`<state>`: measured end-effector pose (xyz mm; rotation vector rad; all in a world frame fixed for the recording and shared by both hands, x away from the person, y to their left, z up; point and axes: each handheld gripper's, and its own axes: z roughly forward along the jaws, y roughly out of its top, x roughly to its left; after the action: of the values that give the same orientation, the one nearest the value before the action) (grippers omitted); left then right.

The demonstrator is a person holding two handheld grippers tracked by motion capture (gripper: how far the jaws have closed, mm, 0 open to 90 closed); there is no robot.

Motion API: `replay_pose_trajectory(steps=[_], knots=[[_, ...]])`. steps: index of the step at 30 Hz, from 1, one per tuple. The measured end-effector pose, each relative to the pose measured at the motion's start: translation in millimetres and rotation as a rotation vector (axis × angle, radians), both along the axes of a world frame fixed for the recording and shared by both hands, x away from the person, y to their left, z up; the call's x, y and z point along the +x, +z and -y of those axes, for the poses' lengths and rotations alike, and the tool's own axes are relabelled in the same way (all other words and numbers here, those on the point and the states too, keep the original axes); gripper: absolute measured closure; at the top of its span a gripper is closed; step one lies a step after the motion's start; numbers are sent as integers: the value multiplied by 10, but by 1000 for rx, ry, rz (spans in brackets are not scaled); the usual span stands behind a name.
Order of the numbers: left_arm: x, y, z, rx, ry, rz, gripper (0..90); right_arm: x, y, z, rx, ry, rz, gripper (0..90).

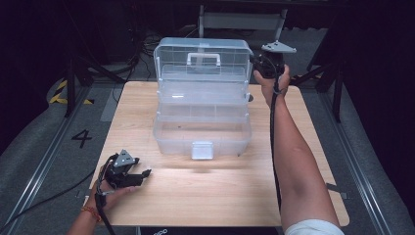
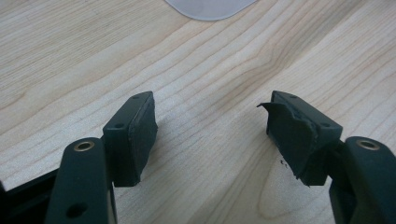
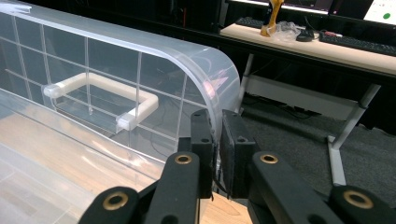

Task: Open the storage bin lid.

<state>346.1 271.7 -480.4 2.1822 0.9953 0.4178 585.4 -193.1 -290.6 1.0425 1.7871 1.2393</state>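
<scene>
A clear plastic toolbox (image 1: pixel 201 132) stands open in the middle of the wooden table, its lid (image 1: pixel 201 54) raised upright at the back with a white handle (image 1: pixel 203 58) on it. My right gripper (image 1: pixel 255 62) is at the lid's upper right corner. In the right gripper view its jaws pinch the lid's curved side edge (image 3: pixel 223 84), so the right gripper (image 3: pixel 217 135) is shut on the lid. My left gripper (image 1: pixel 142 176) rests low over the table near the front left corner. In the left gripper view the left gripper (image 2: pixel 210 126) is open over bare wood.
The box's white front latch (image 1: pixel 202 150) hangs toward me. Fold-out trays (image 1: pixel 201 111) sit between lid and base. Beyond the table, the right gripper view shows a desk (image 3: pixel 327 46) with keyboards. The table's bare front strip (image 1: pixel 220 196) lies between my arms.
</scene>
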Motion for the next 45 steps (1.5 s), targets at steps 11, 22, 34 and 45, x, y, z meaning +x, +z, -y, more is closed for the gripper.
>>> replay_pose_trajectory(steps=[11, 22, 34, 45], knots=[[3, 0, -2, 0, -2, 0, 335, 66, -10, -3, -1, -2, -7, 850], [1, 0, -1, -3, -2, -6, 335, 145, -14, -11, 4, -11, -25, 849], [16, -4, 9, -8, -17, -8, 314, 217, -23, -41, -18, -25, -28, 844], [16, -1, 12, -8, -13, -11, 311, 321, -21, -81, -42, -41, -55, 840]])
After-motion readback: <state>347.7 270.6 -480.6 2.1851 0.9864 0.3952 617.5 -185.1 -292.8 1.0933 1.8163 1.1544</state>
